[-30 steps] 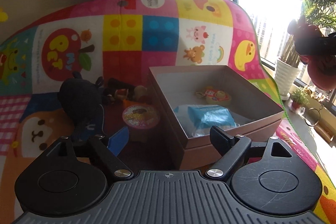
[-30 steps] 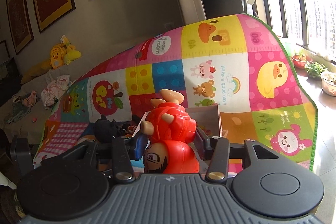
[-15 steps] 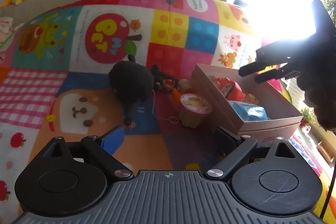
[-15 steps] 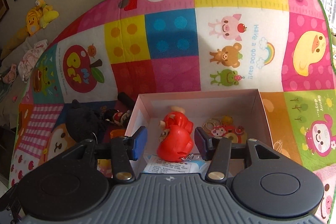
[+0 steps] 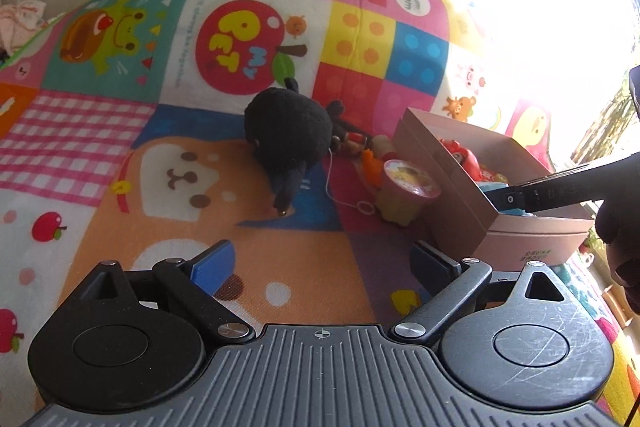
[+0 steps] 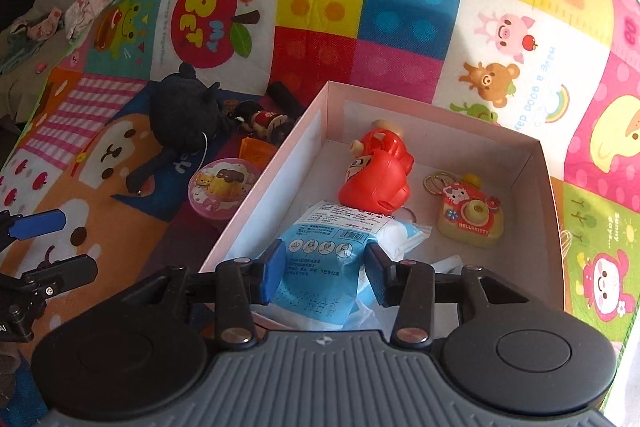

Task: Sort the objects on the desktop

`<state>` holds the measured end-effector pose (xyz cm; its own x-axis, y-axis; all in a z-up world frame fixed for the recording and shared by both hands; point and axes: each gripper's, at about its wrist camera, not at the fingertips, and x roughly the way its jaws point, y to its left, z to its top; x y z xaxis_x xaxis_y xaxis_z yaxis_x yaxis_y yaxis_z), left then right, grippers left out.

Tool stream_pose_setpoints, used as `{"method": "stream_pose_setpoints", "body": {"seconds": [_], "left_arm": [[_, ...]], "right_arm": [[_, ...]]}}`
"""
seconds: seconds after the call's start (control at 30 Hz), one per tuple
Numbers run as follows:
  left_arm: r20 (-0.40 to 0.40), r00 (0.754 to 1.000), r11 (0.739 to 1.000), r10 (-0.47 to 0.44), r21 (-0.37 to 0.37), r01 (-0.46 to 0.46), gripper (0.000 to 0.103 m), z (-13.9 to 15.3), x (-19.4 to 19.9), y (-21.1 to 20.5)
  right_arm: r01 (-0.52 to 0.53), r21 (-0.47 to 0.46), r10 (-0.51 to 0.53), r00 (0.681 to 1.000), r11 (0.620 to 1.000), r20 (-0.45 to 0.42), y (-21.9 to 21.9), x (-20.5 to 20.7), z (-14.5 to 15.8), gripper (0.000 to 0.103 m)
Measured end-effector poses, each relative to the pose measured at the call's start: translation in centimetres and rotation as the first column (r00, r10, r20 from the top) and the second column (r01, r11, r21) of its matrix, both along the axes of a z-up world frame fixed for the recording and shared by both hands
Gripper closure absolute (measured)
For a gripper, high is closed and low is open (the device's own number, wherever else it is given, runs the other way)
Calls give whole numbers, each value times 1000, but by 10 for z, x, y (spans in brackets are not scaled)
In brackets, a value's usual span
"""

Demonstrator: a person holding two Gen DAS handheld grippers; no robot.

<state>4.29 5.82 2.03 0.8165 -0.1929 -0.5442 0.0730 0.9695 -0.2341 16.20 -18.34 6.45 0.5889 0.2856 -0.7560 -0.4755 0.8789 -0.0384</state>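
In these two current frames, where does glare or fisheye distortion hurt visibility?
Left wrist: window glare blows out the upper right, washing the mat behind the box. Right wrist: evenly lit, box contents sharp, the red toy readable; the mat's edges bulge.

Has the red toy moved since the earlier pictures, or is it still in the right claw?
Yes. The red toy has left the right claw and now lies inside the pink box, beside the camera keychain.
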Motion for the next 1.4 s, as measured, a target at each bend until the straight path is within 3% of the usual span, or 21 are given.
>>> {"method": "stream_pose_setpoints", "body": {"seconds": [0.27, 0.43, 0.53, 0.7, 0.77, 0.87, 0.97, 1.1, 1.2, 1.4], "left_arm": [[-12, 1000, 1000, 25, -14, -26, 4, -2, -5, 10], [-12, 1000, 999, 21, -27, -21, 3, -1, -5, 8], [-13, 1000, 1000, 13, -20, -13, 3, -1, -7, 4], [-17, 1000, 1000, 22, -9, -22, 3, -1, -8, 4], [-20, 999, 1000, 29, -8, -29, 3, -2, -8, 6], [-26, 999, 999, 37, -4, -37, 3, -3, -9, 8], [-33, 999, 999, 39, -8, -39, 3, -6, -6, 9], [-37, 999, 1000, 27, 7, -27, 3, -8, -6, 5], [-25, 1000, 1000, 14, 17, -14, 3, -6, -9, 3], [-18, 1000, 1000, -2, -24, 2, 3, -11, -7, 8]], "right_arm": [[137, 219, -95, 977, 966, -192, -53, 18, 29, 59], [128, 94, -101, 963, 987, -251, -42, 15, 6, 59], [153, 123, -112, 950, 980, -290, -46, 24, -3, 59], [140, 44, -126, 964, 989, -235, -35, 24, -5, 56], [146, 62, -131, 971, 987, -201, -36, 20, 9, 56], [123, 108, -116, 991, 987, -74, -37, 7, 37, 56], [57, 114, -62, 997, 992, 41, -21, -4, 56, 50], [-32, 107, 27, 999, 994, 41, 20, -2, 56, 50], [-42, 112, 42, 999, 993, 4, 51, 19, 54, 53], [94, 108, -80, 988, 990, -129, 91, 102, 42, 56]]}}
